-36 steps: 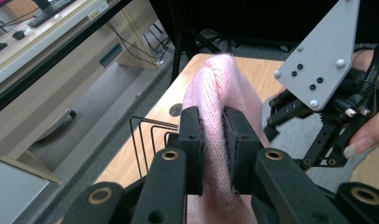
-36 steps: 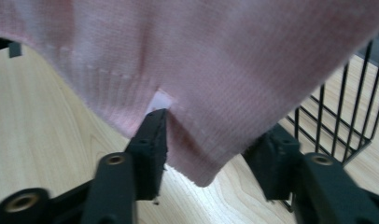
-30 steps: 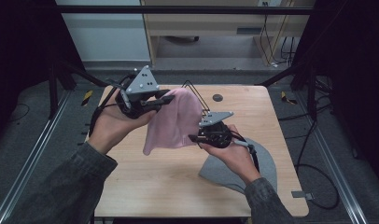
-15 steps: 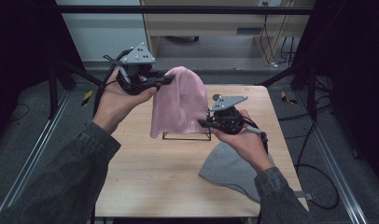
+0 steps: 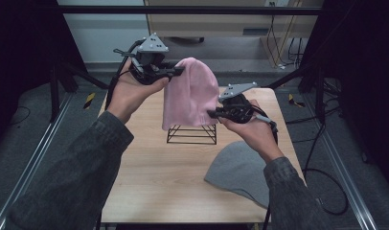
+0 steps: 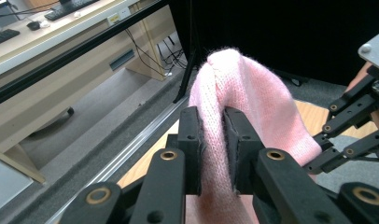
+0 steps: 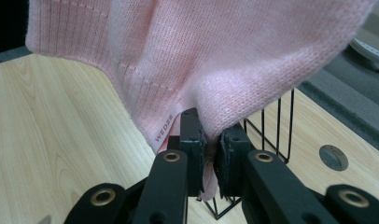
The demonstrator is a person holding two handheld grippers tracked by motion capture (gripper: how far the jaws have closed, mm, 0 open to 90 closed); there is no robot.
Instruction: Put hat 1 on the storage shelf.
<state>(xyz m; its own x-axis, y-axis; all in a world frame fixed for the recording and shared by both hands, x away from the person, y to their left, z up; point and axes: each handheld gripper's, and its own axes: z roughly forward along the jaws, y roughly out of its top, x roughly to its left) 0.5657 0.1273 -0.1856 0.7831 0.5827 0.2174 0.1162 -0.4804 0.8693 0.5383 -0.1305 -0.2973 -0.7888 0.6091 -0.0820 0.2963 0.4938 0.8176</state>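
A pink knitted beanie (image 5: 190,96) hangs in the air between both grippers, above a black wire rack (image 5: 192,134) on the wooden table (image 5: 154,182). My left gripper (image 5: 176,72) is shut on the beanie's upper left edge; in the left gripper view its pads (image 6: 192,140) pinch a fold of pink knit (image 6: 253,98). My right gripper (image 5: 212,114) is shut on the lower right hem; in the right gripper view the fabric (image 7: 201,46) drapes over the closed jaws (image 7: 210,140), beside a small label.
A grey beanie (image 5: 240,170) lies flat on the table's front right, under my right forearm. The wire rack (image 7: 271,126) stands just behind the right jaws. Dark frame rails run along both table sides. A round hole (image 7: 333,157) marks the table's far edge.
Both hands have lifted the pink beanie off the rack area and raised it; it now hangs upright, with the wire rack uncovered below. The left hand moved up and away.
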